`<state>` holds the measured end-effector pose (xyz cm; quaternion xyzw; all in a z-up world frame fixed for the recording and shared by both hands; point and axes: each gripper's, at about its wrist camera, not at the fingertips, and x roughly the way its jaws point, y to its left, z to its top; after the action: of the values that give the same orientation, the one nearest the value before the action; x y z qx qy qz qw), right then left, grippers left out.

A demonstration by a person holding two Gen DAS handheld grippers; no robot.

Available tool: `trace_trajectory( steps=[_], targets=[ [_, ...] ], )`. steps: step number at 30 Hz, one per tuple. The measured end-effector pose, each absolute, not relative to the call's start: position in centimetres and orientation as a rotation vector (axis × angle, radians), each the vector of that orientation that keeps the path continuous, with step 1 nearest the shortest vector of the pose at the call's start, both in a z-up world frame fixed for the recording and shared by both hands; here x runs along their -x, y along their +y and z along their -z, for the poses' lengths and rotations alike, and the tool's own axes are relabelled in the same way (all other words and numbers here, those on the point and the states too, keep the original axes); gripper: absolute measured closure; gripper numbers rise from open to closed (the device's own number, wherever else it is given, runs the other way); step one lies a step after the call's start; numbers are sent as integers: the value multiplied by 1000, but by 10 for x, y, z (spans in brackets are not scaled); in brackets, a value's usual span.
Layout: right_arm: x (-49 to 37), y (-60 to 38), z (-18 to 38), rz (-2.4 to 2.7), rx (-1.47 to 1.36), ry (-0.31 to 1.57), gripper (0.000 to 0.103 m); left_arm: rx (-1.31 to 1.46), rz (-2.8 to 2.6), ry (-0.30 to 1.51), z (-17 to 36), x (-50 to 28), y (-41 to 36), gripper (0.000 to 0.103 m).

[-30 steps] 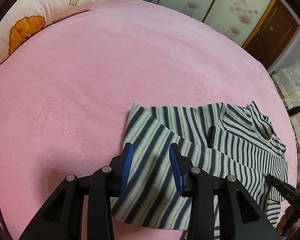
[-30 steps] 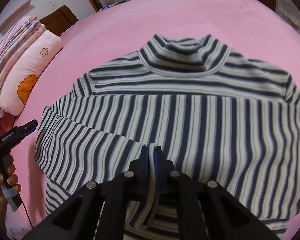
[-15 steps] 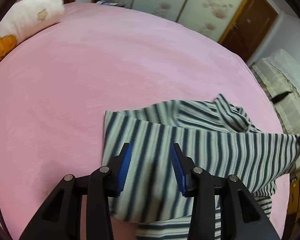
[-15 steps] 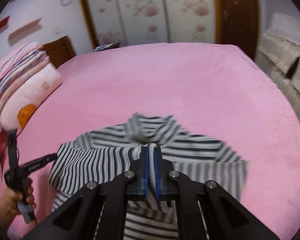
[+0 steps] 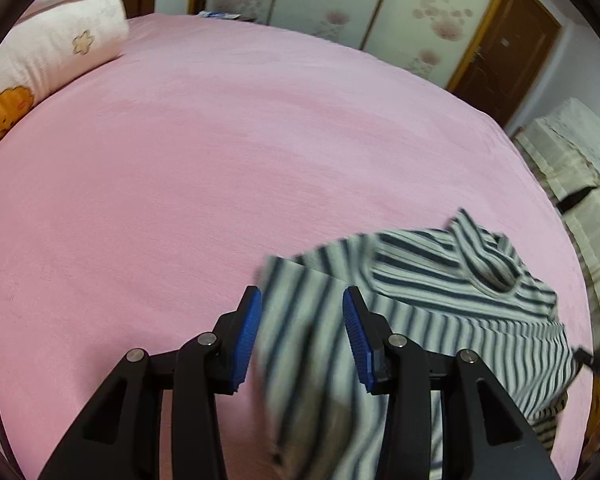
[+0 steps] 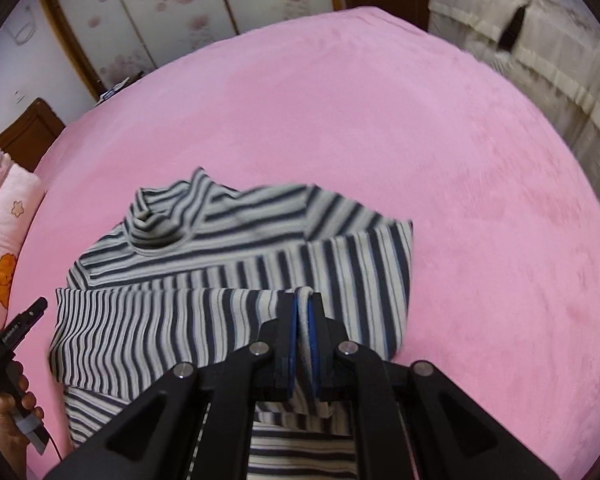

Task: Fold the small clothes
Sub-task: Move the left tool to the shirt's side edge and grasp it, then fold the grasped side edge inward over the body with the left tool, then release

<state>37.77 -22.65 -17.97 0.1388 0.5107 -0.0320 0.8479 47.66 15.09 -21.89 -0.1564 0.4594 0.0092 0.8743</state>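
A small navy-and-white striped turtleneck top [image 6: 228, 264] lies partly folded on the pink bed [image 6: 420, 152]. My right gripper [image 6: 303, 300] is shut on the top's lower edge and holds it lifted over the body, collar at the far left. In the left wrist view the top [image 5: 440, 304] is at lower right, blurred. My left gripper [image 5: 302, 312] is open, with a hanging part of the cloth between its blue pads, which do not pinch it. It shows in the right wrist view at the left edge [image 6: 28, 316].
A pink cartoon pillow [image 5: 48, 60] and stacked bedding lie at the bed's far left. A cream-covered seat [image 5: 580, 168] stands off the right side. Sliding wardrobe doors [image 5: 340, 4] and a brown door stand behind the bed.
My right gripper has carried the top's lower edge up and forward over the body, then swung right. The cloth has shifted right in the left wrist view. My left gripper stays open.
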Motion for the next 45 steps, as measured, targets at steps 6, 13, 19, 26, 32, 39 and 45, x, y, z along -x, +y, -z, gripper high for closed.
trace_trajectory(
  steps=[6,13,19,26,32,39,45],
  targets=[
    [-374,-235,196,69,-333,1091,98,400,-31,1058,247,-495,178,60],
    [-376,-244,205,54,-379,1092,97,405,80,1109,268,-509,173,60],
    [-378,-244,208,43,-363,1093,97,342,142,1104,270,-526,161,67],
    [-379,-244,214,46,-350,1098,98,174,138,1050,259,-530,138,98],
    [-374,-237,202,73,-257,1010,98,72,79,887,228,-514,119,98],
    [-376,-250,209,125,-273,981,98,67,-10,825,226,-517,110,98],
    [-384,-248,219,127,-233,984,98,66,-57,857,242,-523,107,98]
  ],
)
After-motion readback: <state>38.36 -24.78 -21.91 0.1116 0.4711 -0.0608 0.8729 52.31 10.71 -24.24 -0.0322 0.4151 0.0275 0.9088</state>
